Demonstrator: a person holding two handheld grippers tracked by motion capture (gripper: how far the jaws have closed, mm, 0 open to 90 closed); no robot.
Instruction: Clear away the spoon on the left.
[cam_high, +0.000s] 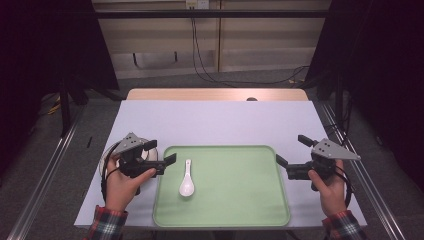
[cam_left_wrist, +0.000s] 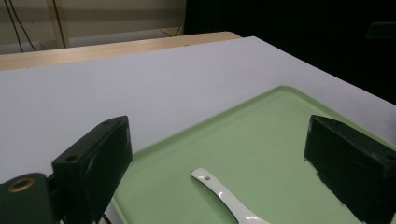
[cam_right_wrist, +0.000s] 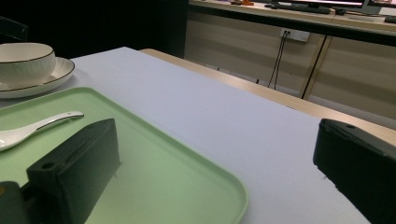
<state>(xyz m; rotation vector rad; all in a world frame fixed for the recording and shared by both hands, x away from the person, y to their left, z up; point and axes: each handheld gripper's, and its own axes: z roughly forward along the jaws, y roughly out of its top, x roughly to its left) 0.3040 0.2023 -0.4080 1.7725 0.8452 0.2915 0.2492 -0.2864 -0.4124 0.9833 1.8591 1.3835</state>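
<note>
The spoon (cam_high: 186, 181) lay on the green tray (cam_high: 235, 210), ungrasped. The left claw (cam_high: 161, 159) gaped wide beside it; the right claw (cam_high: 291, 151) was spread empty at the tray's far edge. Bowl (cam_right_wrist: 24, 62) and saucer (cam_right_wrist: 56, 77) remained on the bench (cam_high: 215, 120), seemingly yet to be moved.

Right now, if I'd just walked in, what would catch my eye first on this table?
Probably the pale green tray near the front edge of the table, with one white spoon lying on its left part. A person's hands hold two black grippers, the left gripper and the right gripper, both open, one at each side of it. A white bowl on a plate sits beyond the tray's left edge.
</note>
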